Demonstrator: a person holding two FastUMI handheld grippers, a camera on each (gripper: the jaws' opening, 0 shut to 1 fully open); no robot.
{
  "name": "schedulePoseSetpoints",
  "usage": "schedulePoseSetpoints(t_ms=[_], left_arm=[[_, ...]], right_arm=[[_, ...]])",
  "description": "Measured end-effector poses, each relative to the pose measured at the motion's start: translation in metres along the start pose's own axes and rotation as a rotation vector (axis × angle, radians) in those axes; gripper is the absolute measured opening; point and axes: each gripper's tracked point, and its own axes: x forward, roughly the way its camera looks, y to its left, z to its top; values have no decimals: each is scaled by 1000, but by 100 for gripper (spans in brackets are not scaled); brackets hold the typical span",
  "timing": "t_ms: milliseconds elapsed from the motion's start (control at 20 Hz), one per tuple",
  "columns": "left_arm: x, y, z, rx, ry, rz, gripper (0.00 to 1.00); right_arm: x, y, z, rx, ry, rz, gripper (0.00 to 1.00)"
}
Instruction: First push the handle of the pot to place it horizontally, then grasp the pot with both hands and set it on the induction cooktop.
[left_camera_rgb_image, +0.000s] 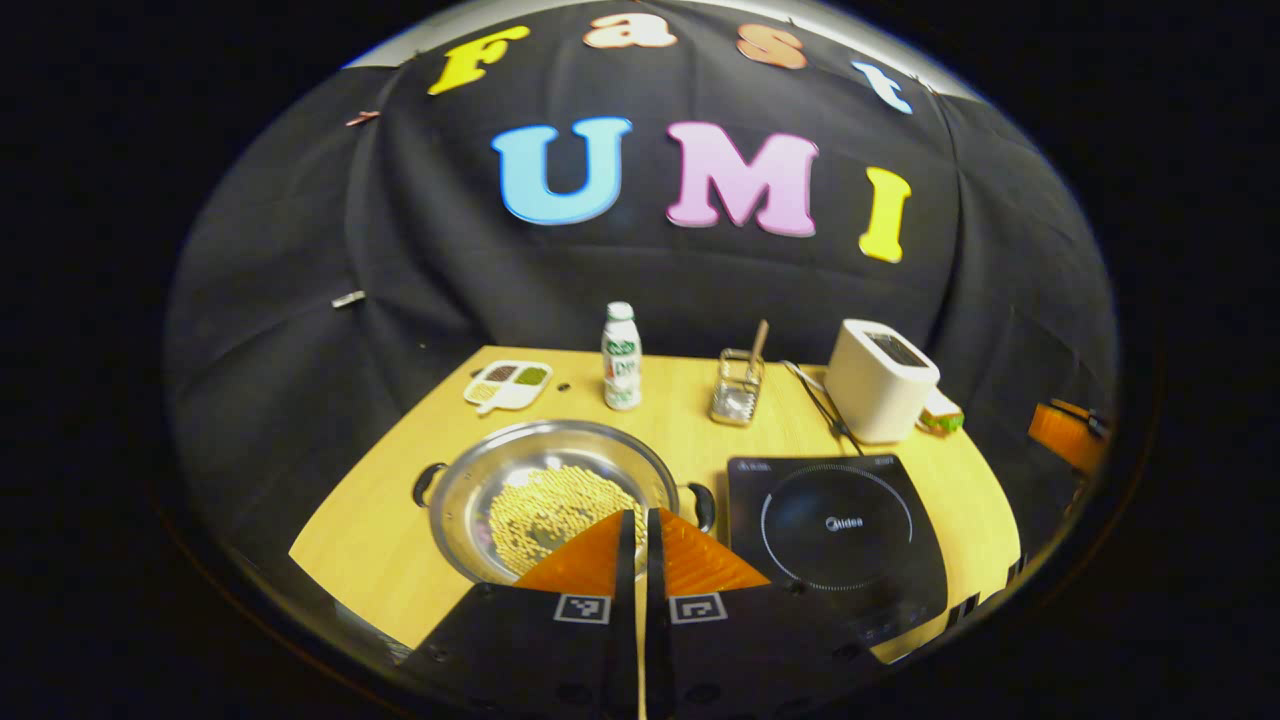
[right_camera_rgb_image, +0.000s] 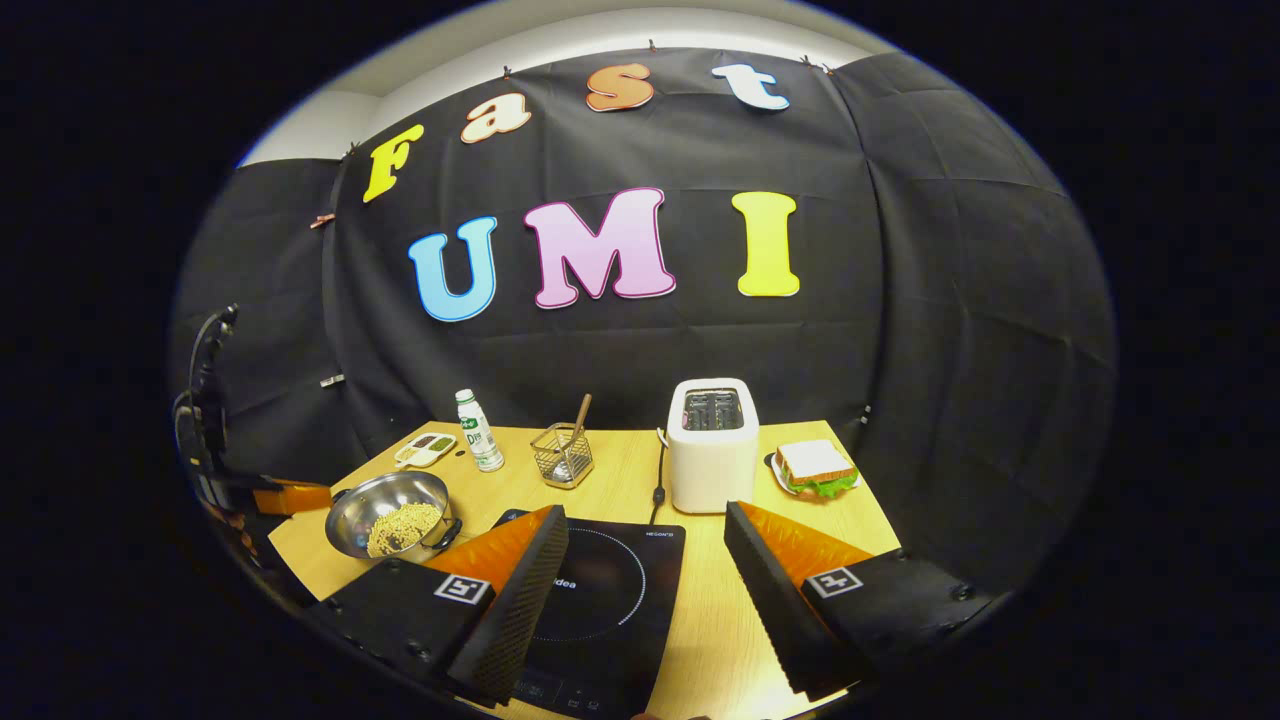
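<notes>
Steel pot (left_camera_rgb_image: 555, 500) not on the cooktop (left_camera_rgb_image: 835, 530) yet — left gripper (left_camera_rgb_image: 640, 520) closed, empty; right gripper (right_camera_rgb_image: 645, 545) wide open, empty.

I see a silver pot (left_camera_rgb_image: 555, 490) with yellow grains (left_camera_rgb_image: 555, 515) inside, a black cooktop (left_camera_rgb_image: 835, 530) with a thin white ring at 3 o'clock of it, a white toaster (right_camera_rgb_image: 711, 444), a light wood table (left_camera_rgb_image: 380, 520), a white bottle (left_camera_rgb_image: 621, 357) with green print.
</notes>
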Motion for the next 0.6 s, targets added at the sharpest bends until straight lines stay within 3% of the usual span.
schedulePoseSetpoints(t_ms=[250, 400, 600], left_arm=[[-15, 62, 54, -102, -136, 41, 39], [-8, 104, 62, -72, -160, 50, 97], [19, 149, 46, -55, -107, 14, 95]], right_arm=[[16, 26, -3, 3, 26, 4, 99], [24, 57, -9, 4, 55, 2, 98], [45, 117, -26, -24, 122, 9, 99]])
